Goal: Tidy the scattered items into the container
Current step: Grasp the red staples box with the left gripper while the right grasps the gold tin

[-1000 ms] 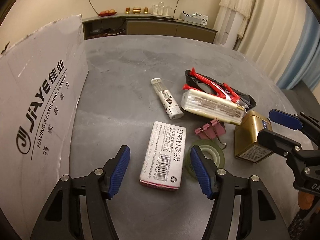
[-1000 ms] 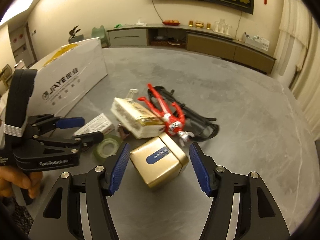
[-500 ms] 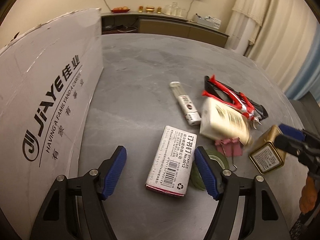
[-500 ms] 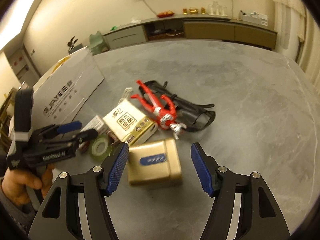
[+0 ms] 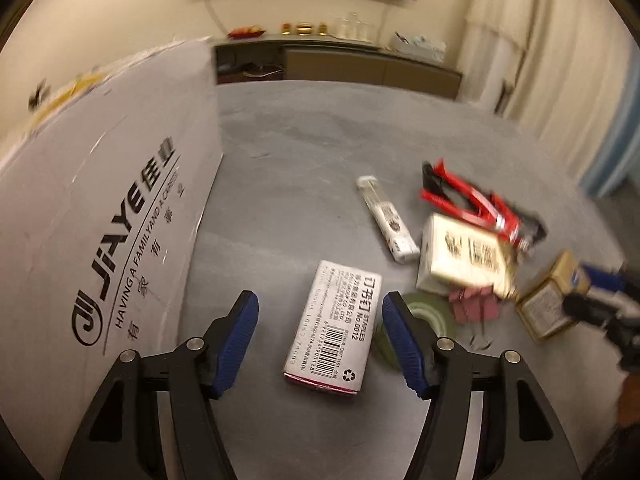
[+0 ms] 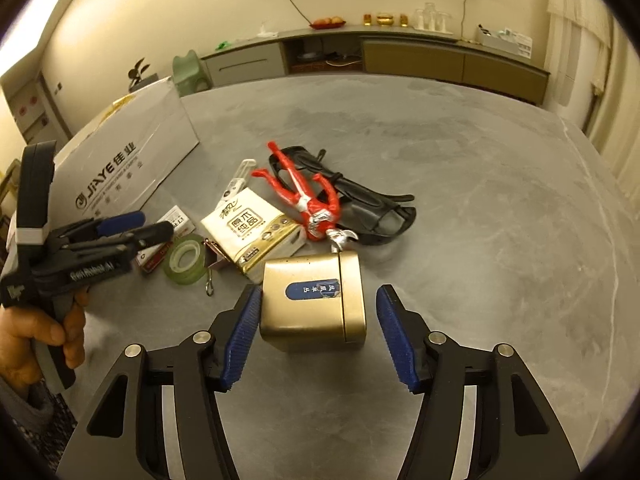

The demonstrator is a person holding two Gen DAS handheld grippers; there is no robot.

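Right gripper (image 6: 318, 330) is spread wide; gold tin (image 6: 314, 306) is bracketed between its fingers, left pad touching, right pad clear. Left gripper (image 5: 320, 338) is also spread, staple box (image 5: 334, 330) lying between its fingers, untouched. Versus 0.5 s ago, the tin is seated deeper between the fingers.

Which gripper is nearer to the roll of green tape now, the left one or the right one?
Left. The left gripper has one finger right beside the green tape; the right gripper brackets the gold tin, farther away.
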